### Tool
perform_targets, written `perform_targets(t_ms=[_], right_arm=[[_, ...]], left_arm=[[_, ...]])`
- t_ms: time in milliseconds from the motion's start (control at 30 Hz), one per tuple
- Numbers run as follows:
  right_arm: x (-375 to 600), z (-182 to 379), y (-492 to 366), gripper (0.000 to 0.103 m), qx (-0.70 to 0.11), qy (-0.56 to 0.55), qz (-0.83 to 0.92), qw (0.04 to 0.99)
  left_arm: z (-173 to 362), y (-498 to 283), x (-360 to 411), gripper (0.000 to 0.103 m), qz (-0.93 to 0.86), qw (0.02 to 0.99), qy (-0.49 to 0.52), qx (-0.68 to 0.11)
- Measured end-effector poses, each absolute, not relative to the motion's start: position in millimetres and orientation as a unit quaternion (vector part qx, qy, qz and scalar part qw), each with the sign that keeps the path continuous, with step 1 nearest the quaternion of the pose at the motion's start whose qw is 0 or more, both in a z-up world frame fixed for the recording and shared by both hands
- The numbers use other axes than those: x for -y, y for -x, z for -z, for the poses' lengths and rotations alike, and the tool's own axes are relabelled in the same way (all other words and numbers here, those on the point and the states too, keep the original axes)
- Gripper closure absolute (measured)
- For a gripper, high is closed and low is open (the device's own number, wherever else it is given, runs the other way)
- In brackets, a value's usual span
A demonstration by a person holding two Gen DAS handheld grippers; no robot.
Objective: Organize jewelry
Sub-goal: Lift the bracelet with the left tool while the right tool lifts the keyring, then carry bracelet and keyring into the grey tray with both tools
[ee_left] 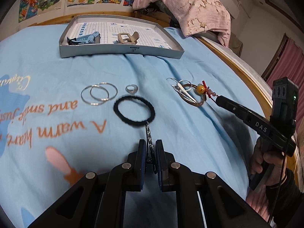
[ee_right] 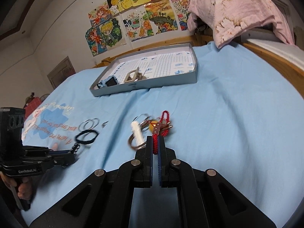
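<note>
Spread on blue bedsheet point(ee_left: 190, 133): jewelry near, tray point(ee_left: 121, 52) far to receive it; left gripper point(ee_left: 150, 148) jaws clamped on dark clip point(ee_left: 148, 133), right gripper point(ee_right: 155, 146) pinching red cord charm point(ee_right: 161, 127) for lifting.

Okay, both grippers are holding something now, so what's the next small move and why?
Probably lift the right gripper and carry its red cord charm toward the tray. Its jaws are closed on the cord, and the tray already holds a watch and a hair claw.
</note>
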State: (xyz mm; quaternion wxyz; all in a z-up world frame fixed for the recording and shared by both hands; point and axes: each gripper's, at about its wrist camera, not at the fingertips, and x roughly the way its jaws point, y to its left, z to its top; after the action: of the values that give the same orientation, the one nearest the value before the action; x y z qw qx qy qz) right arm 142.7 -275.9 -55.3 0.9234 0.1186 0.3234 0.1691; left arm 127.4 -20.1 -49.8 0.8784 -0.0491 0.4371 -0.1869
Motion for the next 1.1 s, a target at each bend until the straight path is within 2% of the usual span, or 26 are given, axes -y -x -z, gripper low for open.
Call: perform_targets(t_ms=[467, 800, 1100], right_arm=[[262.0, 47.6, -93.5, 0.099, -0.299, -0.147, -0.216, 0.918], [262.7, 23.7, -102.0, 0.099, -0.251, -0.170, -0.237, 0.923], [262.2, -8.2, -132.9, 0.099, -0.213, -0.148, -0.234, 0.937]], left_arm=[[30.3, -103.2, 14.0, 0.093, 0.197, 0.888, 0.074, -0.409], [-0.5, -135.9, 20.7, 0.093, 0.205, 0.902, 0.098, -0.366], [-22.4, -175.2, 16.3, 0.093, 0.194, 0.918, 0.097, -0.331]])
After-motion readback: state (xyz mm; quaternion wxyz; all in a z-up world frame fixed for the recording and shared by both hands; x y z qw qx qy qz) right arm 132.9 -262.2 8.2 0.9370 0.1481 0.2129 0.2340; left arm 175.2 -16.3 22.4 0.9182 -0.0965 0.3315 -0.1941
